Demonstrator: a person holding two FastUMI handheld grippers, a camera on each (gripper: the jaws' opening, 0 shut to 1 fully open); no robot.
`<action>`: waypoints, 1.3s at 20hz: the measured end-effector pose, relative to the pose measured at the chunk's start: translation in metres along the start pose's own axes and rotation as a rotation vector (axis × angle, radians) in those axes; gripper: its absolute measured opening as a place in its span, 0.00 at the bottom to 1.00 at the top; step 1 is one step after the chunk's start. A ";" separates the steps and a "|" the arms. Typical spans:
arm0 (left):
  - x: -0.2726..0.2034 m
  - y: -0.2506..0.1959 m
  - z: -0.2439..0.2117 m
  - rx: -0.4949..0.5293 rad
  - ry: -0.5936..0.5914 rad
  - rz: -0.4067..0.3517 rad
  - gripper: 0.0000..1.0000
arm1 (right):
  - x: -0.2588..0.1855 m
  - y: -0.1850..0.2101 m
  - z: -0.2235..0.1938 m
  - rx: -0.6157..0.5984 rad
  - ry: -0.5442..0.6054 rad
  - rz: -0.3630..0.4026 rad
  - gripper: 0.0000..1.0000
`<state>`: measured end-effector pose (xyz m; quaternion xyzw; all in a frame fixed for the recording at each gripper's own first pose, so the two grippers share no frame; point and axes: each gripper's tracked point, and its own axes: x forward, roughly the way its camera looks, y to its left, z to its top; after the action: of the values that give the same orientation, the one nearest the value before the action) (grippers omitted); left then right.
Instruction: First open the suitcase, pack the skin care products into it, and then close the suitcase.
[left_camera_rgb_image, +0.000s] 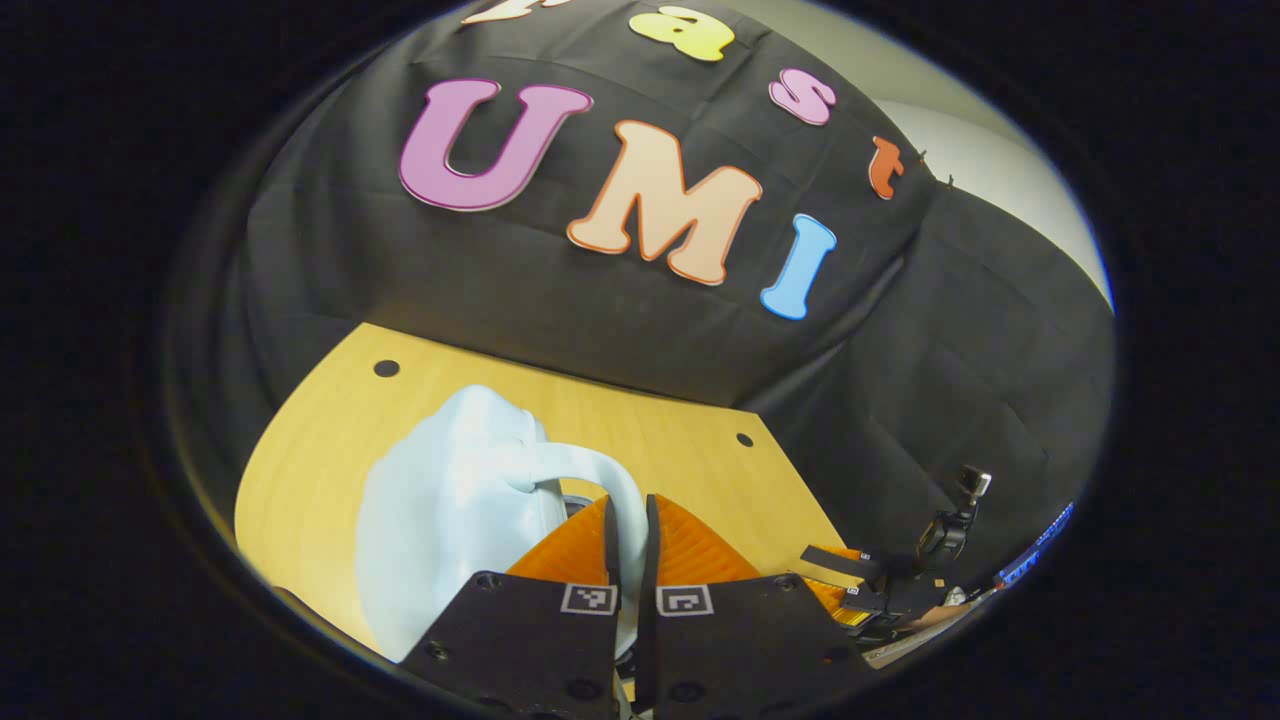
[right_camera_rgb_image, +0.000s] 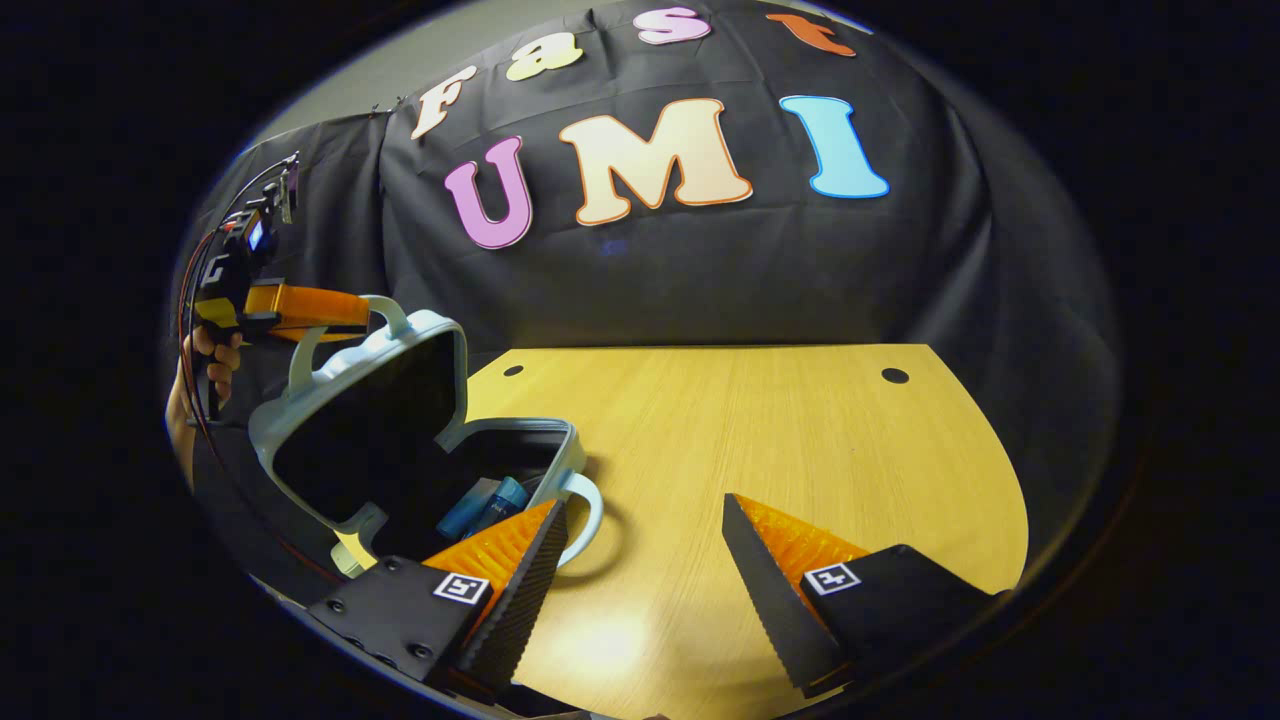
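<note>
Two grippers are at work, and they stand in very different states. The left gripper (left_camera_rgb_image: 630, 545) has its fingers drawn almost together on the pale handle (left_camera_rgb_image: 590, 470) of the suitcase lid (left_camera_rgb_image: 440, 510), which curves up directly ahead of its tips; the right gripper view confirms it, showing the left gripper out to the far left holding that handle at the top of the raised lid, a hand (right_camera_rgb_image: 205, 365) behind it. The right gripper (right_camera_rgb_image: 640, 530) hangs wide apart and holds nothing, hovering over the bare wooden table (right_camera_rgb_image: 760, 430).

The suitcase (right_camera_rgb_image: 560, 450) lies just ahead and to the left of the right gripper's left finger, its base open on the table with the lid tilted up and back. Inside the base, close beyond that finger, lie what look like blue skin care products (right_camera_rgb_image: 485, 505); how many, I cannot tell.

My judgement is that packing is done or nearly so, and the closing step is in hand. The next move calls for the left gripper to swing the lid forward and down in an arc onto the base, keeping hold of the handle until the rims meet, while the right gripper stays clear of the closing edge or steadies the base.
</note>
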<state>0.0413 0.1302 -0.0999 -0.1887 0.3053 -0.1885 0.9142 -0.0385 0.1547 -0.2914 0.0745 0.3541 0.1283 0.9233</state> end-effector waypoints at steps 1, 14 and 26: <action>0.010 -0.006 -0.010 0.005 0.014 -0.007 0.00 | -0.003 -0.005 0.001 0.003 -0.003 -0.008 0.98; 0.092 -0.032 -0.131 0.163 0.261 0.110 0.06 | -0.060 -0.086 0.000 0.028 -0.044 -0.120 0.98; 0.011 -0.084 -0.026 0.381 -0.385 0.457 0.90 | -0.121 -0.090 0.131 -0.062 -0.406 -0.121 0.98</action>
<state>0.0138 0.0473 -0.0860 0.0263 0.1210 0.0066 0.9923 -0.0202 0.0278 -0.1384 0.0489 0.1605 0.0660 0.9836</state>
